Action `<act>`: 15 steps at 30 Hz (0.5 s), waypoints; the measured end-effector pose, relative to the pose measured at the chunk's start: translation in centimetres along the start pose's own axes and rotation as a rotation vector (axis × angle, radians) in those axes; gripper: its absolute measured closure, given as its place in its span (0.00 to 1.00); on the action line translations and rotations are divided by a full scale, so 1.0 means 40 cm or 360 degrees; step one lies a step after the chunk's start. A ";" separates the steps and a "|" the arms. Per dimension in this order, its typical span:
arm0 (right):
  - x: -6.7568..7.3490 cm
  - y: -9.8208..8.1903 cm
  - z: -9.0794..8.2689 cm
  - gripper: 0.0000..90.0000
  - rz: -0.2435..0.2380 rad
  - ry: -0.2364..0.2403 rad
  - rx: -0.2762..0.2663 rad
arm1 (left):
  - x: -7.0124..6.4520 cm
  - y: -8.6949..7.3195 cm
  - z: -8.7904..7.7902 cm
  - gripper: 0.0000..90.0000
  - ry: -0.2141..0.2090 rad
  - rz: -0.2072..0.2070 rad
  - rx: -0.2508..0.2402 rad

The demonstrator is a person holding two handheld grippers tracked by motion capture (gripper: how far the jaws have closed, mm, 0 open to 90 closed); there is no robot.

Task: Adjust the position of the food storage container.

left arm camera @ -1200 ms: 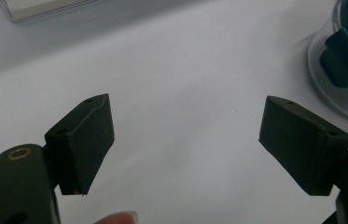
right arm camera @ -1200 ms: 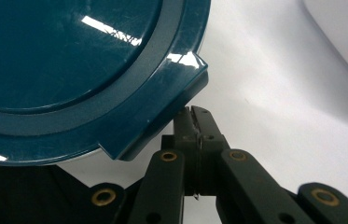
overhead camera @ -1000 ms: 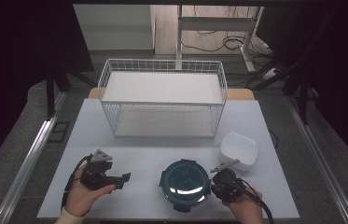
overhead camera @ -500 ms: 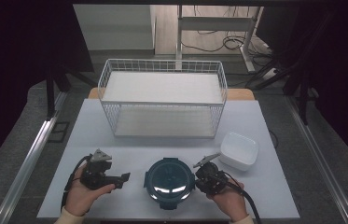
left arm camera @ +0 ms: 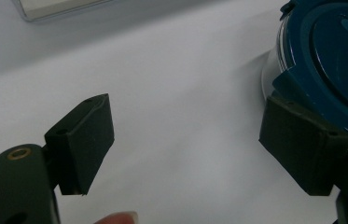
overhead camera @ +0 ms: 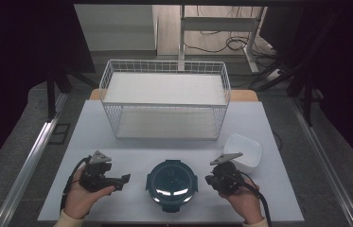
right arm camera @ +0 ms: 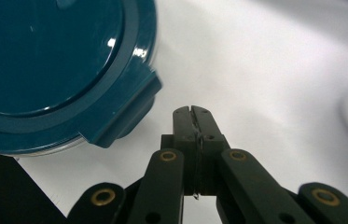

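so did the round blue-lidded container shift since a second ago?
Yes. The blue-lidded container slid left along the table's near edge, away from the white bowl, and now sits below the wire basket's middle.

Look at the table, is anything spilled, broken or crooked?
Nothing stands out. The round container with the blue lid sits flat on the table, lid on. The white dish and the wire basket stand upright, and no spill shows. The left gripper is open and the right gripper shut, both empty.

Dim, dark surround; glare on lid point(overhead camera: 171, 182).
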State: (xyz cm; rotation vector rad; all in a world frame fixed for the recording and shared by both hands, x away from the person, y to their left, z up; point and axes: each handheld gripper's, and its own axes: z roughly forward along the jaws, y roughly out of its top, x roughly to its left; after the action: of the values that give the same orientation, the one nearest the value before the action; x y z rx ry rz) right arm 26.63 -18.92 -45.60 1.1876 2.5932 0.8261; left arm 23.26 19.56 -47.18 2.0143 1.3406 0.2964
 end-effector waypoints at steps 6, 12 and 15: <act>-0.024 -0.018 -0.030 0.68 0.0058 0.0055 -0.0156 | -0.004 0.001 0.000 0.19 -0.0008 -0.0002 -0.0005; -0.031 -0.026 -0.031 0.36 0.0111 0.0098 -0.0231 | -0.005 0.001 0.001 0.19 -0.0010 -0.0009 -0.0008; -0.033 -0.028 -0.028 0.31 0.0136 0.0115 -0.0230 | -0.005 0.001 0.000 0.19 -0.0012 -0.0008 -0.0009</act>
State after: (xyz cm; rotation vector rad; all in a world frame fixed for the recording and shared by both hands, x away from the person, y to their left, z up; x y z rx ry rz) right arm 26.38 -20.98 -45.37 1.2562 2.5034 1.0728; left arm 23.21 19.38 -47.13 2.0053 1.3387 0.2896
